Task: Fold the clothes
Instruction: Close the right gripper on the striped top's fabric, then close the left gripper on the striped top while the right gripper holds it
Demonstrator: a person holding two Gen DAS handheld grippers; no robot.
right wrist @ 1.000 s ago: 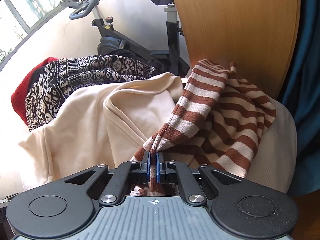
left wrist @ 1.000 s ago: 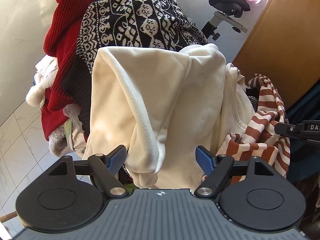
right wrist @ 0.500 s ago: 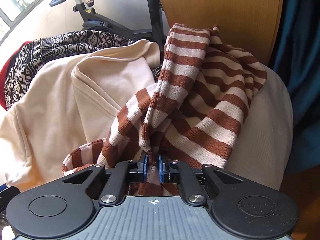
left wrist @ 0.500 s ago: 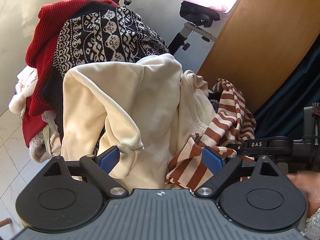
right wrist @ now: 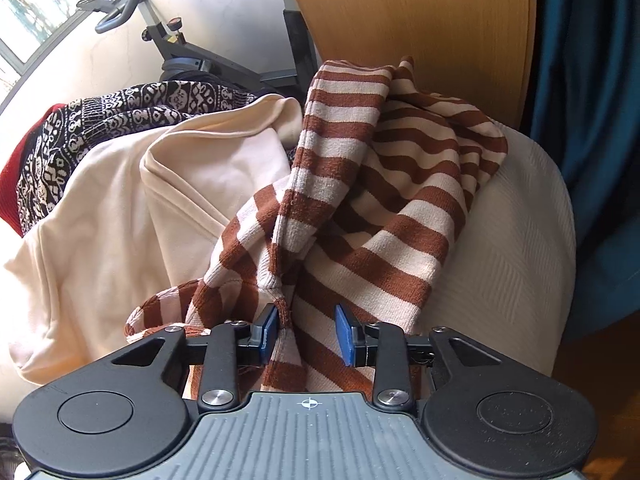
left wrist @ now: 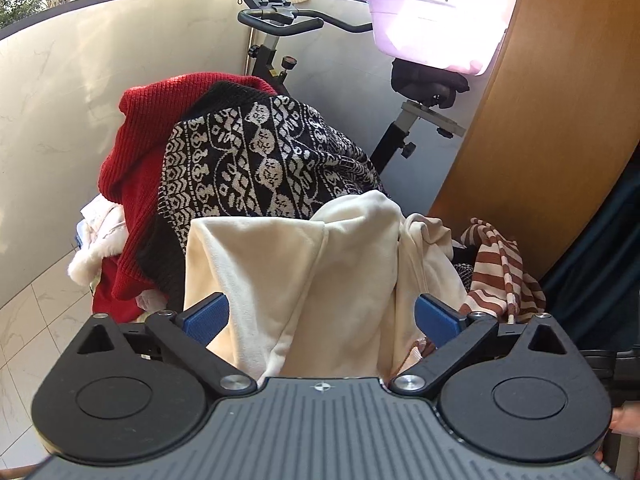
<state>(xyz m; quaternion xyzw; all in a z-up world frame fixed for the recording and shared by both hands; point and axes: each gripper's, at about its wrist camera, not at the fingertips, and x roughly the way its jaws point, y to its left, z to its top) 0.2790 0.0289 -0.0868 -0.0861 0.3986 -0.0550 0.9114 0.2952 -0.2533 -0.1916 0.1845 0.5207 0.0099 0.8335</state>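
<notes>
My left gripper [left wrist: 322, 316] has a ribbed grey body with a small crosshair mark at its front edge, flanked by two round black discs. Black link arms pivot on silver screws and end in blue pads [left wrist: 206, 316]. My right gripper [right wrist: 306, 334] is built the same: grey ribbed deck, crosshair mark, black discs, silver screw heads, and blue pads [right wrist: 343, 334] on black carriers. At the left view's lower right edge I see a bit of a hand [left wrist: 624, 421].

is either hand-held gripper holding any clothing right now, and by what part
Nothing is held. The right hand-held gripper stands open around a bunched fold of the brown-and-cream striped knit top. The left hand-held gripper is open before the cream fleece garment.
</notes>
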